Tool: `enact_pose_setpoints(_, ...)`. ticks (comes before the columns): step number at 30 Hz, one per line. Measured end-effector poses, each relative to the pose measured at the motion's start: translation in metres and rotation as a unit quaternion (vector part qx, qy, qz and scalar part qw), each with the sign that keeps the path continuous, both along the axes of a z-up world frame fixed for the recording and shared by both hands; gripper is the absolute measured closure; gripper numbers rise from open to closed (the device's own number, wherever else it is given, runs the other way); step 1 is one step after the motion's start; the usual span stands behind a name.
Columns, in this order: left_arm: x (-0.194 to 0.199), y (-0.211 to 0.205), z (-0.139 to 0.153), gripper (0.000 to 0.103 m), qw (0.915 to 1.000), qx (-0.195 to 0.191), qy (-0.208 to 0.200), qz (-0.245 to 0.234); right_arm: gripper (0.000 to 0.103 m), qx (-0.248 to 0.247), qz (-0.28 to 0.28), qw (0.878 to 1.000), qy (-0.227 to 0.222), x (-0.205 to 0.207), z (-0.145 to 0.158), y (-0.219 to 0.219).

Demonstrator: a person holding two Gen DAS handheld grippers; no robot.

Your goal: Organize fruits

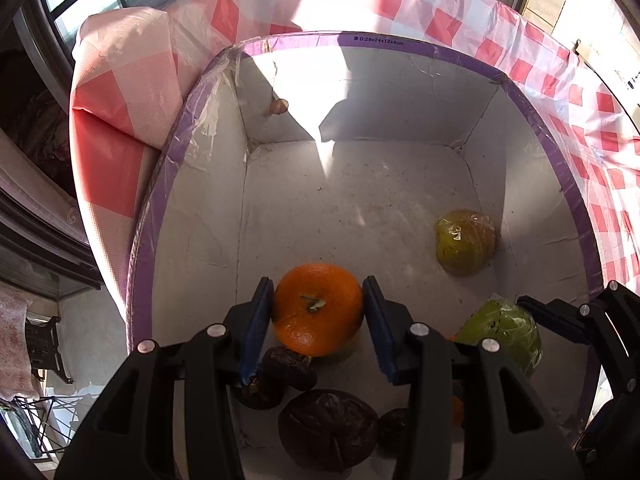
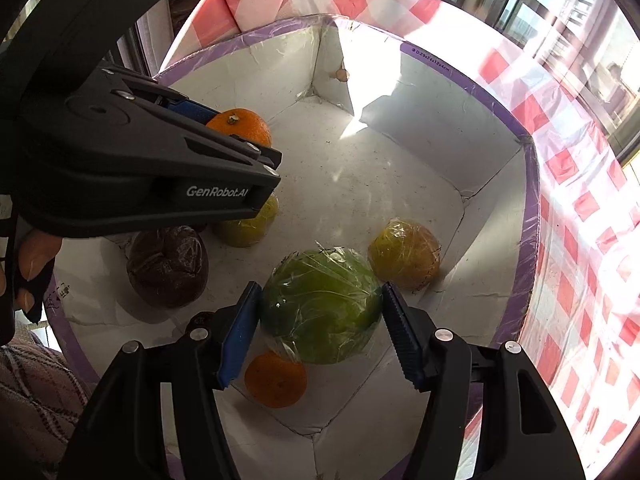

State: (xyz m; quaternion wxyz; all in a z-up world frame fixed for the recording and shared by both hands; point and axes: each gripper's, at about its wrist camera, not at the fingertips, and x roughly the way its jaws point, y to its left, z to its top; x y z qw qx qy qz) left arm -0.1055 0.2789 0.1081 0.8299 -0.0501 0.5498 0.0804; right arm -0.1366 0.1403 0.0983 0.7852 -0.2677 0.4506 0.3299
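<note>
An orange point(image 1: 318, 308) is gripped by the left gripper point(image 1: 318, 312) and a wrapped green fruit point(image 2: 322, 306) is clasped by the right gripper point(image 2: 322, 320), both inside the white box point(image 1: 280, 208)

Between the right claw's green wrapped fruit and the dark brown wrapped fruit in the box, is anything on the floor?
No, in the right wrist view bare white box floor separates the green wrapped fruit from the dark brown wrapped fruit.

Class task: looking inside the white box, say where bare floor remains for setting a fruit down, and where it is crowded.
Free: the far half of the box floor, from the sunlit far wall to the orange and the wrapped yellow fruit. Crowded: the near end, with dark wrapped fruits and the wrapped green fruit.
</note>
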Motion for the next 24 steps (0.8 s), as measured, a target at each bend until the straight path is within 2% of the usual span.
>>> enact_pose_setpoints(1, -0.001, 0.001, 0.001, 0.040, 1.0000, 0.002, -0.004, 0.002, 0.042, 0.006, -0.003, 1.000, 0.002, 0.000, 0.001, -0.001)
enact_pose_setpoints(2, -0.001, 0.001, 0.003, 0.038, 1.0000, 0.002, -0.008, 0.002, 0.040, 0.010, -0.005, 1.000, 0.000, 0.001, 0.002, -0.001)
enact_pose_setpoints(3, -0.002, 0.001, 0.004, 0.036, 0.9999, 0.004, -0.011, 0.001, 0.033, 0.013, -0.007, 1.000, -0.003, 0.001, 0.003, -0.001)
enact_pose_setpoints(4, -0.002, 0.001, 0.004, 0.029, 0.9999, 0.008, -0.011, 0.002, 0.028, 0.016, -0.009, 1.000, -0.004, 0.001, 0.004, -0.001)
enact_pose_setpoints(10, -0.006, 0.002, 0.011, 0.014, 0.9996, -0.001, -0.029, 0.002, 0.018, 0.026, -0.027, 0.999, 0.010, 0.005, 0.002, -0.008)
enact_pose_setpoints(13, -0.009, -0.001, 0.017, 0.012, 0.9988, 0.006, -0.048, -0.005, 0.017, 0.029, -0.023, 0.999, 0.011, 0.002, 0.002, -0.008)
enact_pose_setpoints(16, -0.011, -0.008, 0.024, 0.012, 0.9976, 0.031, -0.061, -0.012, 0.017, 0.027, -0.024, 0.999, 0.009, 0.001, 0.000, -0.008)
enact_pose_setpoints(21, -0.009, -0.019, 0.024, 0.004, 0.9953, 0.091, -0.032, -0.009, 0.017, 0.018, -0.031, 0.999, 0.006, -0.001, -0.002, -0.005)
enact_pose_setpoints(24, -0.012, -0.017, 0.024, 0.004, 0.9971, 0.065, -0.036, -0.016, 0.017, 0.014, -0.033, 0.999, 0.004, -0.002, -0.004, -0.003)
